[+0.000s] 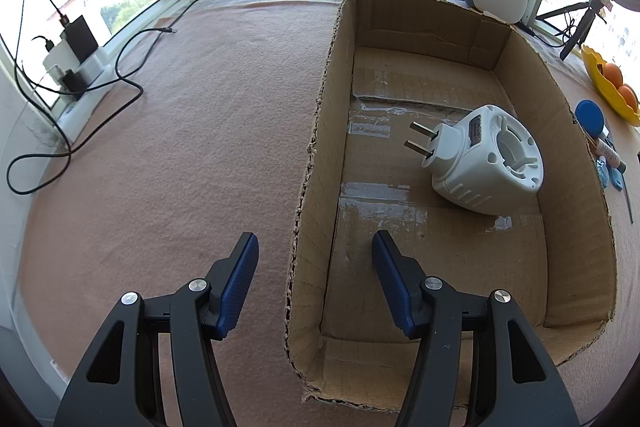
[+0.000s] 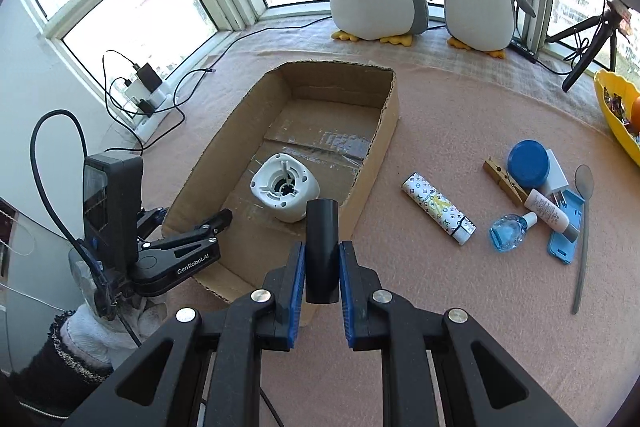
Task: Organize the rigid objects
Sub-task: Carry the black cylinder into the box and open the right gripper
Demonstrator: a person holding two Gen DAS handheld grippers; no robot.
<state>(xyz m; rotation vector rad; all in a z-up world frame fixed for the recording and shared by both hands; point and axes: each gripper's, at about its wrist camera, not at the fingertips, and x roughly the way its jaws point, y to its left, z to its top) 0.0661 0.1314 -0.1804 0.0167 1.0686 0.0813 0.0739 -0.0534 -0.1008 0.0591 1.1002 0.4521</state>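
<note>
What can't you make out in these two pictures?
- Black tube in the right gripper: its lower end is hidden between the pads, right wrist view.
- Label on the white plug: too small to read, left wrist view.
- Yellow bowl: cut off by the edge, right wrist view.
- Pile beside the blue lid: overlapping items.

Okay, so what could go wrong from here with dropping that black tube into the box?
The right gripper holds the black tube over the cardboard box rim; released early, it may bounce out. It could also strike the white plug-in device just ahead. The open left gripper straddles the box wall, close enough to collide.
</note>
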